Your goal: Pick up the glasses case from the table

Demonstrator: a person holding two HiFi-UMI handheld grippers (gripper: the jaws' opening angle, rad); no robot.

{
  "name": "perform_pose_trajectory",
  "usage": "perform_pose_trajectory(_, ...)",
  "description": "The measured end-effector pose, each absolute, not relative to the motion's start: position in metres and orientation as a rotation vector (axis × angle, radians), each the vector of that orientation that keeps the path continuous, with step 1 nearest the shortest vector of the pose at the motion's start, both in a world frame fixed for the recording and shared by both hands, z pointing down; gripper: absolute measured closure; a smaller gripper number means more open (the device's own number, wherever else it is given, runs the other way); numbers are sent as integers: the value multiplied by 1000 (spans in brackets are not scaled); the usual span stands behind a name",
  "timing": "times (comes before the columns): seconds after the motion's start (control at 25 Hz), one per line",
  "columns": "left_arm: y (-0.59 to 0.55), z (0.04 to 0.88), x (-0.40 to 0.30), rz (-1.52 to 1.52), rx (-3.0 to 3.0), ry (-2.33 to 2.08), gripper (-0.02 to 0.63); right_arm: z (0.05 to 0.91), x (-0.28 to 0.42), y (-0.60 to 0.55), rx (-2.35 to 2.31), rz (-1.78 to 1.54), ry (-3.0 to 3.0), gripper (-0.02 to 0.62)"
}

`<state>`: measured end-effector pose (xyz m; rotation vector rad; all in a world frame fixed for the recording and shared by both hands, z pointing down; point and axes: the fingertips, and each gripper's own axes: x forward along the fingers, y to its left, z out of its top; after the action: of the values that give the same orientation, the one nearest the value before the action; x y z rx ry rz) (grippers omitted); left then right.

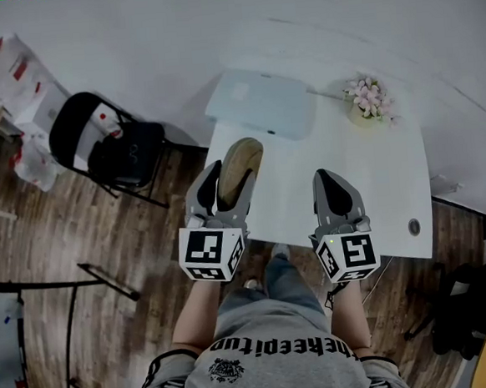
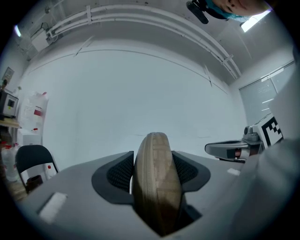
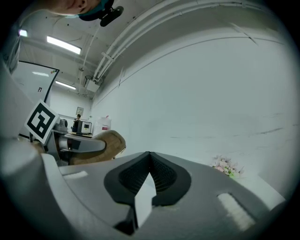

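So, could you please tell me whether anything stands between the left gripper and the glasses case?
Nothing visible does: the case is already clamped between the jaws of the left gripper.

Black folding chair (image 1: 110, 149), 10 o'clock, on wood-plank floor (image 1: 104, 233). White plastic bags (image 1: 16, 73), farther out at 10 o'clock. Pale flat rounded box (image 1: 261, 104), 12 o'clock. Pink flower bunch (image 1: 369, 97), 1 o'clock. Black tube frame (image 1: 69, 328), 8 o'clock.
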<state>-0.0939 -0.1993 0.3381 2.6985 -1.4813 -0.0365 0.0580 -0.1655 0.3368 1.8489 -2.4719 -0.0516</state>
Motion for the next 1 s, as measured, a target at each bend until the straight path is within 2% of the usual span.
perform_pose_trajectory(1.0,-154,297,-114,-191,2768,-1558,344,312,50,-124,1882,-147,-2472,591)
